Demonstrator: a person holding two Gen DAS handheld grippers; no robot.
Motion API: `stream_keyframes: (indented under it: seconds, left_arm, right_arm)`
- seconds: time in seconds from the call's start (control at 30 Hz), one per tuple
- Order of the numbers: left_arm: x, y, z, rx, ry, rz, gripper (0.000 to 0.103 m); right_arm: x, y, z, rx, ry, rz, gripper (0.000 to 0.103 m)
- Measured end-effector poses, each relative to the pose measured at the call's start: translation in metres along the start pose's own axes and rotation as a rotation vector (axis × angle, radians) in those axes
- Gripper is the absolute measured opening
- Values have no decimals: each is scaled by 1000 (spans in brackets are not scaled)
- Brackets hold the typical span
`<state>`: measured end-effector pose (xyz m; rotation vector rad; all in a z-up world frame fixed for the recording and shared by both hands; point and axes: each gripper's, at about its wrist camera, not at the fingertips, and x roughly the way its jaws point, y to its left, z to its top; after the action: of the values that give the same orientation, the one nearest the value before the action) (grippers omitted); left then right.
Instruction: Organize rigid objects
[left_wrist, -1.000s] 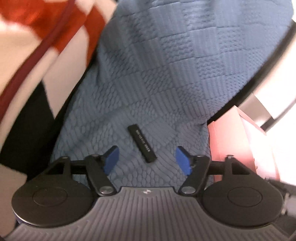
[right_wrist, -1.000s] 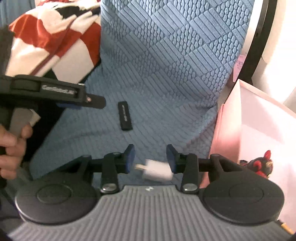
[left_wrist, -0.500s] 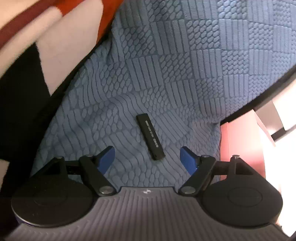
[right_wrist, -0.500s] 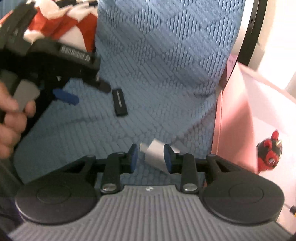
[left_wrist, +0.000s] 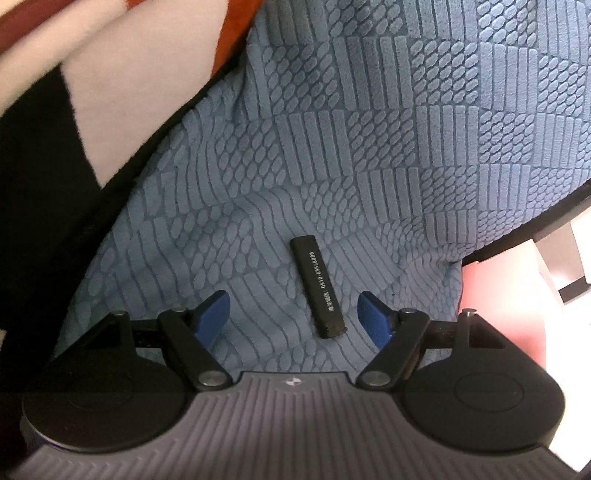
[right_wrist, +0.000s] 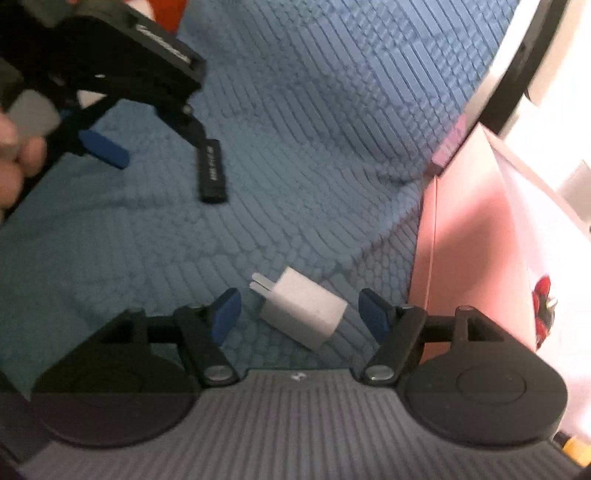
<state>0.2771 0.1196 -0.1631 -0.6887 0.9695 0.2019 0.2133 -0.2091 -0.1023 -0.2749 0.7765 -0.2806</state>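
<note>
A black stick with white print (left_wrist: 319, 288) lies on the blue textured bedspread (left_wrist: 369, 147). My left gripper (left_wrist: 295, 314) is open, and the stick's near end lies between its blue fingertips. The stick (right_wrist: 212, 171) also shows in the right wrist view, with the left gripper (right_wrist: 144, 122) over it. A white plug adapter (right_wrist: 301, 308) lies loose on the bedspread between the blue fingertips of my open right gripper (right_wrist: 301, 314). A pink box (right_wrist: 480, 240) stands at the right.
A red and black toy figure (right_wrist: 541, 306) lies inside the pink box. A red, white and black blanket (left_wrist: 74, 92) lies at the left. The bed's dark edge (left_wrist: 546, 221) runs at the right. A small yellow thing (right_wrist: 576, 448) shows at the bottom right.
My right gripper was shut on the white adapter and has opened; the adapter now lies loose between its fingers. My left gripper has moved closer to the black stick.
</note>
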Motion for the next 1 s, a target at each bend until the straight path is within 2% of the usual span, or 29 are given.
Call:
stream_keyframes:
  seconds: [0.13, 0.17, 0.2, 0.3, 0.47, 0.7, 0.77, 0.8, 0.97, 1.0]
  left_arm:
    - [0, -3, 1, 17, -6, 0, 80]
    - [0, -3, 2, 19, -8, 3, 80]
    - [1, -3, 2, 20, -8, 5, 80]
    - [2, -2, 3, 19, -10, 11, 78]
    - [7, -3, 3, 27, -8, 10, 74]
    - [20, -26, -3, 126, -58, 70, 74]
    - [26, -31, -7, 148, -63, 64, 75]
    - [32, -34, -11, 162, -49, 86, 75]
    - [38, -57, -28, 285, -85, 186, 75]
    - [40, -60, -31, 308, -92, 207, 71]
  right_arm:
    - [8, -14, -2, 100, 56, 59, 69]
    - [10, -17, -3, 124, 68, 68, 63]
    - [12, -21, -3, 155, 78, 79, 48]
    - [10, -29, -6, 221, 88, 108, 48]
    - [-2, -36, -6, 250, 47, 102, 48]
    - [2, -37, -2, 250, 38, 111, 48]
    - [3, -36, -1, 244, 33, 111, 48]
    - [3, -37, -1, 244, 32, 111, 48]
    - [4, -39, 1, 259, 30, 112, 48]
    - [4, -39, 1, 262, 30, 111, 48]
